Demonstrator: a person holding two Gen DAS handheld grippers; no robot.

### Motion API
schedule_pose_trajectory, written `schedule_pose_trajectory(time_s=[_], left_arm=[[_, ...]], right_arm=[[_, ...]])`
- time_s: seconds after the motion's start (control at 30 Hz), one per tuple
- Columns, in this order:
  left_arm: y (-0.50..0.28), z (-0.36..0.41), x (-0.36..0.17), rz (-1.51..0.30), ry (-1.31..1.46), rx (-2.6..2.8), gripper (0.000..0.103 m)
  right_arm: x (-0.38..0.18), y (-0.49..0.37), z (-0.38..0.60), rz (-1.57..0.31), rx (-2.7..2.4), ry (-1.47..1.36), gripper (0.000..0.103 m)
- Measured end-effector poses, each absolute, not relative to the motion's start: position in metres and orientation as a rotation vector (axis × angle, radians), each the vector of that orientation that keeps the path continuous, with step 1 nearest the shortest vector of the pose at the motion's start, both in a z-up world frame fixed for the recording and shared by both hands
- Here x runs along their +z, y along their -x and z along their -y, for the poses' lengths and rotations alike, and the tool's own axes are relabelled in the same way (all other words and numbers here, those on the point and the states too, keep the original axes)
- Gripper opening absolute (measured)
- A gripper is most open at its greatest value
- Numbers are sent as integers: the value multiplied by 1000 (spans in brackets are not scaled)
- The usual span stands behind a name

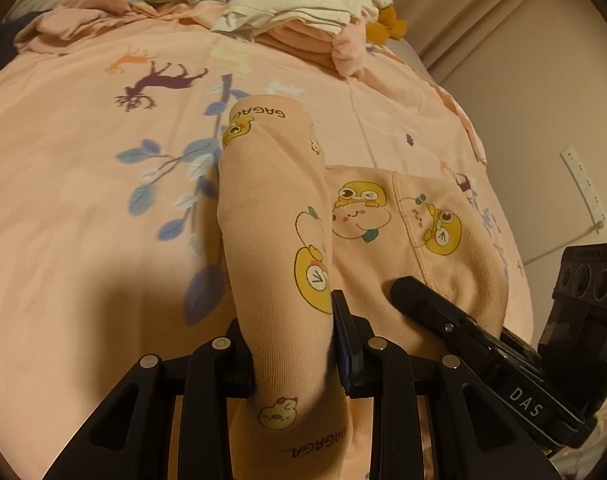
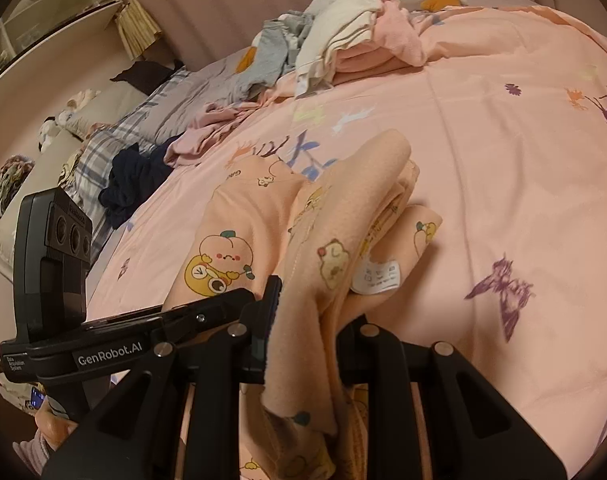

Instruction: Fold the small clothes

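A small peach garment (image 1: 271, 216) printed with yellow cartoon ducks and peaches lies partly lifted off the pink bedspread (image 1: 83, 208). My left gripper (image 1: 293, 344) is shut on a raised fold of it that runs up between the fingers. In the right wrist view my right gripper (image 2: 307, 320) is shut on another bunched part of the same garment (image 2: 343, 200), whose white care label (image 2: 377, 276) hangs out. The two grippers hold it side by side; one of the right gripper's fingers (image 1: 415, 298) shows in the left wrist view.
A heap of unfolded clothes (image 2: 343, 40) and a plush toy lie at the far end of the bed. A dark garment (image 2: 131, 184) and a pink one (image 2: 211, 136) lie at the left. A power strip (image 1: 583, 188) hangs on the wall. A hand (image 2: 51, 424) holds the left gripper.
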State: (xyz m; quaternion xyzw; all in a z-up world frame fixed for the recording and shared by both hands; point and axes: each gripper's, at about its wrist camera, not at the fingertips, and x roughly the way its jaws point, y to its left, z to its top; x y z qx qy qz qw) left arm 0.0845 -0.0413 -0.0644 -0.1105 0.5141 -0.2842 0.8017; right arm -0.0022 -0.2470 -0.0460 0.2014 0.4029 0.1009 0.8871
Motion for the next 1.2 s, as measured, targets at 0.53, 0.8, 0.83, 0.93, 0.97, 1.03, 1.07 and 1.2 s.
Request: schedule_pose_trajectory(time_s=[0.53, 0.8, 0.83, 0.93, 0.97, 1.03, 1.07, 1.2], left_arm=[[-55, -6, -54, -1075, 274, -560, 28], [-50, -22, -53, -1067, 295, -532, 28], [-50, -23, -53, -1068, 297, -531, 28], [-51, -25, -52, -1065, 297, -527, 28], [-51, -27, -52, -1065, 298, -527, 28], [-52, -28, -52, -1065, 298, -525, 28], [-51, -29, -52, -1065, 298, -524, 28], [-54, -29, -53, -1068, 297, -523, 28]], right_arm=[[-34, 23, 204, -830, 270, -389, 22], [-30, 25, 186, -829, 297, -364, 22], [-29, 25, 185, -830, 300, -362, 22], [-29, 24, 182, -831, 306, -357, 22], [-29, 23, 181, -832, 307, -355, 22], [-28, 22, 180, -832, 310, -351, 22], [-28, 20, 180, -833, 312, -348, 22], [-29, 18, 178, -832, 312, -341, 22]])
